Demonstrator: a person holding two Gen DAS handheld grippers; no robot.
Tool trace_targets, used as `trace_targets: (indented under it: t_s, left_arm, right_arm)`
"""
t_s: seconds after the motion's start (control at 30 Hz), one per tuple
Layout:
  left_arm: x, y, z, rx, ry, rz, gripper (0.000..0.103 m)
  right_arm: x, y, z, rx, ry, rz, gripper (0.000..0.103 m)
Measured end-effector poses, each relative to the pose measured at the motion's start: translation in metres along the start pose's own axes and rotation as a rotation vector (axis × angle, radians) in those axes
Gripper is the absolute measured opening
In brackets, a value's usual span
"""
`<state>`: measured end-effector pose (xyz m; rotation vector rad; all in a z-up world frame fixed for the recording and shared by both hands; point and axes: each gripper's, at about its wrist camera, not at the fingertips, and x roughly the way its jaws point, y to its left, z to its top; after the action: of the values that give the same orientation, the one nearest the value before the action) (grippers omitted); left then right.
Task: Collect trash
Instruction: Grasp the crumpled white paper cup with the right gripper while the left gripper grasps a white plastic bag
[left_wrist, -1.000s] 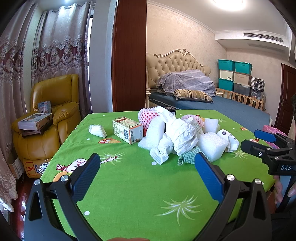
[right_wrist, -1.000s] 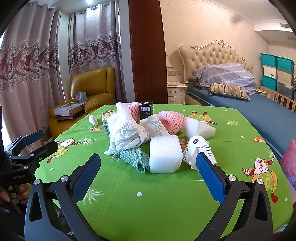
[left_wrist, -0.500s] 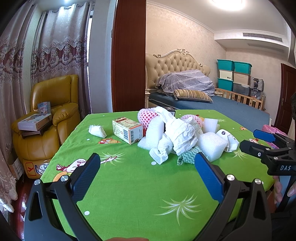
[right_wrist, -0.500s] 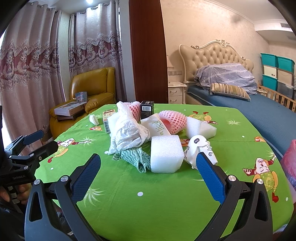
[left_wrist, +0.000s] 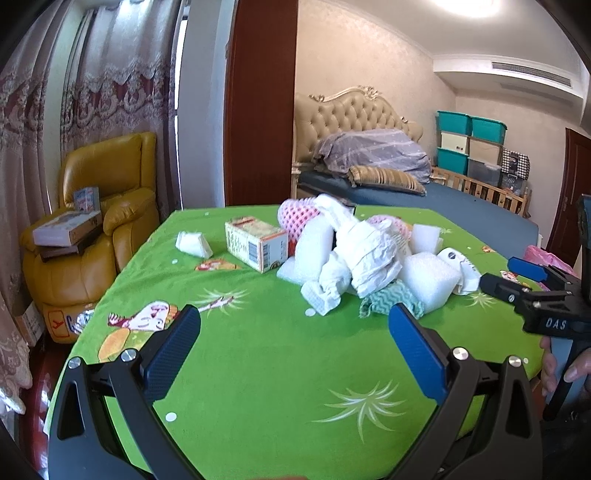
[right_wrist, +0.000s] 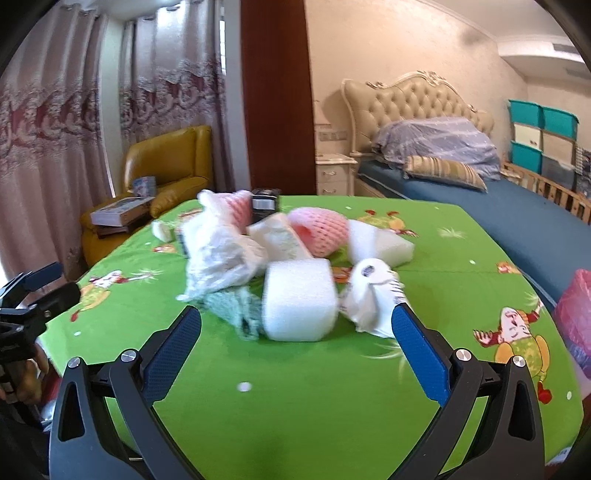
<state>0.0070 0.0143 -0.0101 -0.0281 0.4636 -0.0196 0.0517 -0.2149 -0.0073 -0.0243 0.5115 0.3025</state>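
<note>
- My right gripper (right_wrist: 295, 325): jaws spread wide and empty, low over the green tablecloth (right_wrist: 314, 402), aimed at the heap of trash.
- My left gripper (left_wrist: 293, 325): jaws likewise wide apart, holding nothing, set further back from the heap.
- Nearest trash, right wrist view: a white foam block (right_wrist: 299, 299) lies just ahead, between my open fingers in line of sight but not yet touched. A teal wavy cloth (right_wrist: 236, 308) lies against its left side; a crumpled white wrapper with a round label (right_wrist: 373, 291) lies against its right.
- Middle of heap: a bunched white plastic bag (left_wrist: 364, 254) lies on top of further foam pieces.
- Far side: two pink foam fruit nets (right_wrist: 321, 230), a small black box (right_wrist: 264, 203), a printed carton (left_wrist: 256, 247) standing apart to the left, and beyond it a small white wedge-shaped packet (left_wrist: 194, 244).
- Right edge: a pink bag (right_wrist: 574, 314) beside the table, possibly the trash receptacle; I cannot confirm this.
- Step in hand, as I judge it: approach for the first pick; nothing yet collected.
- Next move calls for: advancing the right gripper until the foam block sits between the fingers, then closing gently, as foam yields and the cloth could snag alongside.
</note>
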Motion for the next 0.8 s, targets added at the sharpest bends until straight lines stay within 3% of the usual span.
trace_targets:
  t_s: [0.17,0.3,0.43,0.57,0.8]
  left_arm:
    - [0.029,0.012,-0.002,-0.044,0.106,-0.044,0.099]
    - [0.05,0.012,-0.004,-0.032,0.132,-0.054,0.098]
    - [0.062,0.004,0.003,-0.004,0.103,-0.075,0.098]
    - [0.082,-0.008,0.008,0.004,0.17,-0.146,0.098]
    - [0.096,-0.02,0.009,-0.001,0.236,-0.184,0.098]
  right_arm:
    - [0.014,-0.033,0.005,0.066,0.021,-0.051,0.096]
    - [0.026,-0.057,0.006,0.1,0.052,-0.088,0.096]
    - [0.045,-0.069,0.01,0.106,0.106,-0.1,0.085]
    - [0.064,-0.076,0.016,0.106,0.149,-0.085,0.078]
    - [0.1,-0.068,0.018,0.097,0.256,-0.038,0.067]
